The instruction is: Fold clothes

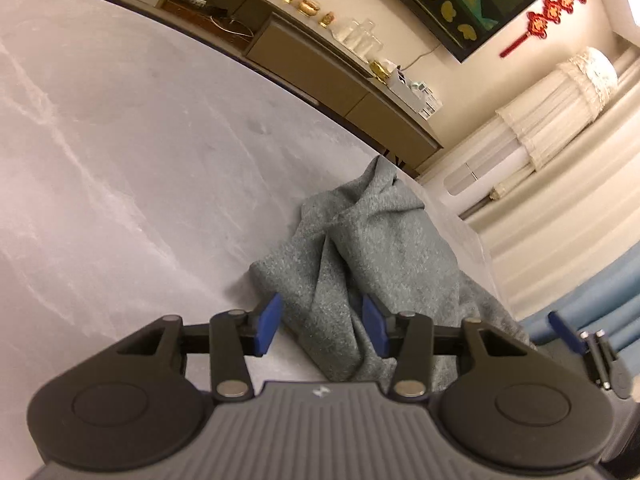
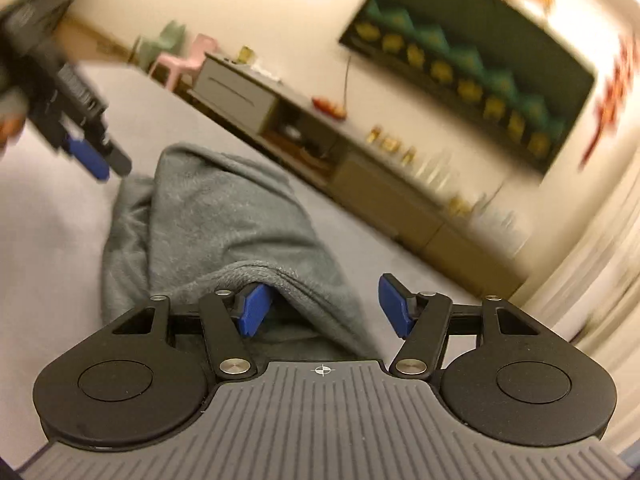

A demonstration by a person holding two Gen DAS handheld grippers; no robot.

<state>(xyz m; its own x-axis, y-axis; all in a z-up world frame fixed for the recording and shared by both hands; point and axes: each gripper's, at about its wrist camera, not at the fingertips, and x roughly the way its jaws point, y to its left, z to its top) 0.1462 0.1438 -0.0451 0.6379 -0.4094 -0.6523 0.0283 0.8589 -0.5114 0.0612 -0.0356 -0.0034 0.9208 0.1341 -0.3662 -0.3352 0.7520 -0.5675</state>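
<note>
One grey garment (image 1: pixel 360 248), bunched and creased, lies on the pale surface (image 1: pixel 120 140) directly ahead of the left tool (image 1: pixel 322 330). Left tool's blue fingers (image 1: pixel 269 330) are spread wide, one each side of a raised fold; cloth sits between them, not clamped. Whether the pads touch the fabric I can't tell. Garment runs from under the left tool forward and right, to the far edge of the surface.

Right tool (image 2: pixel 324 308) also gapes wide. Its left finger (image 2: pixel 252 312) is tucked under a hemmed edge of the same garment (image 2: pixel 216 216), fabric draped over it; its right finger (image 2: pixel 394 308) is clear of the cloth, over bare surface (image 2: pixel 48 240). Rest of the garment heaps ahead and left of the right tool.

In the right wrist view the left tool (image 2: pixel 90 156) hangs above the garment's far left end. In the left wrist view one blue finger of the right tool (image 1: pixel 564 332) shows at right, beside the garment.

Right view is motion-blurred. Beyond the surface: low cabinet (image 1: pixel 320 64) with jars on top and an open cubby, contents unclear.
</note>
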